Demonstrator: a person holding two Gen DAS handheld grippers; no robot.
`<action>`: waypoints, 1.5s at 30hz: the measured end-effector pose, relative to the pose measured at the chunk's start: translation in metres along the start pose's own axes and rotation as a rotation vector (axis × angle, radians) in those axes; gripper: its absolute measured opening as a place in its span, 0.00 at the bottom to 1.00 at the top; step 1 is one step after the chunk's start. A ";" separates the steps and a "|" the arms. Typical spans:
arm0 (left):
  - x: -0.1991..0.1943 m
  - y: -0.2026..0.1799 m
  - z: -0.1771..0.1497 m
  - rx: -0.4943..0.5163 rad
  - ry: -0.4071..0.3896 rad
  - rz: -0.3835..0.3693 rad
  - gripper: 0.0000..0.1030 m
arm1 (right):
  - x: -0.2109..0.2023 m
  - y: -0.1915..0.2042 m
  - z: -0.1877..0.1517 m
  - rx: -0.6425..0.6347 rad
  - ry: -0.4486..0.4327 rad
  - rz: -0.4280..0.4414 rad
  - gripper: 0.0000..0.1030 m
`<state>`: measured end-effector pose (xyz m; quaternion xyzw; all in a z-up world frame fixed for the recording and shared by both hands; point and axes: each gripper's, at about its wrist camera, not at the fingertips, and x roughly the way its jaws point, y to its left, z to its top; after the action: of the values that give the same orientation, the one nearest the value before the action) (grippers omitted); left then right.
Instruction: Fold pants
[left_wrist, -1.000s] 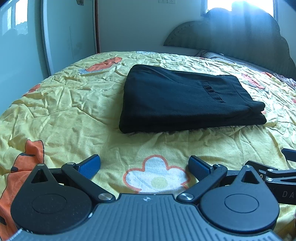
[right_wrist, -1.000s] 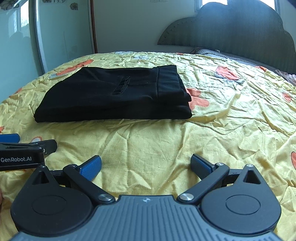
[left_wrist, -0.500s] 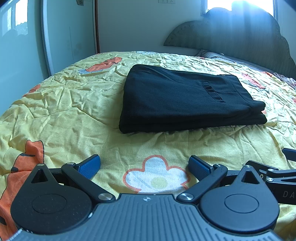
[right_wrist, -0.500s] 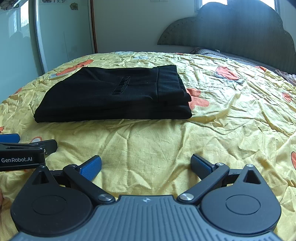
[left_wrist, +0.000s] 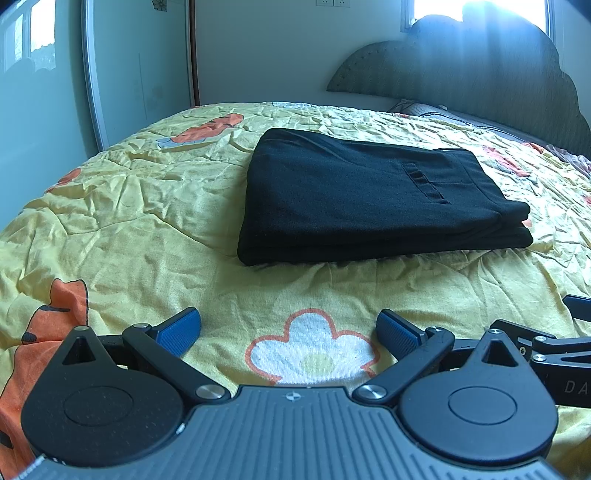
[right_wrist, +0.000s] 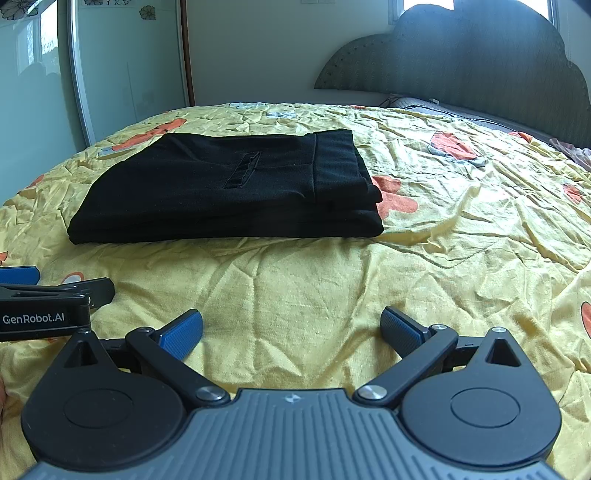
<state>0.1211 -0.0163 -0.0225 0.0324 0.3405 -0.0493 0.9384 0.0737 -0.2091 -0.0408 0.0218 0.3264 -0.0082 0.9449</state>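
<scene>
Black pants (left_wrist: 362, 195) lie folded into a flat rectangular stack on the yellow bedspread (left_wrist: 140, 221); they also show in the right wrist view (right_wrist: 229, 188). My left gripper (left_wrist: 288, 330) is open and empty, low over the bedspread, well short of the pants. My right gripper (right_wrist: 291, 328) is open and empty too, at the same distance in front of the pants. Part of the right gripper shows at the right edge of the left wrist view (left_wrist: 554, 343), and the left gripper shows at the left edge of the right wrist view (right_wrist: 48, 302).
A dark padded headboard (left_wrist: 480, 74) stands at the back right. Sliding wardrobe doors (left_wrist: 44, 92) line the left side of the bed. A pillow (right_wrist: 443, 109) lies by the headboard. The bedspread (right_wrist: 461, 221) is wrinkled, with orange flower prints.
</scene>
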 end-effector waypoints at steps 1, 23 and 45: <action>0.000 0.000 0.000 0.000 0.000 0.000 1.00 | 0.000 0.000 0.000 0.000 0.000 0.000 1.00; 0.000 0.000 0.000 0.000 0.000 0.001 1.00 | 0.000 0.000 0.000 0.000 0.000 0.000 1.00; 0.000 0.000 0.000 0.000 -0.001 0.002 1.00 | 0.001 0.007 0.000 -0.013 0.002 -0.003 1.00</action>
<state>0.1211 -0.0164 -0.0228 0.0329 0.3401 -0.0486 0.9386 0.0745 -0.2022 -0.0408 0.0150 0.3273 -0.0074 0.9448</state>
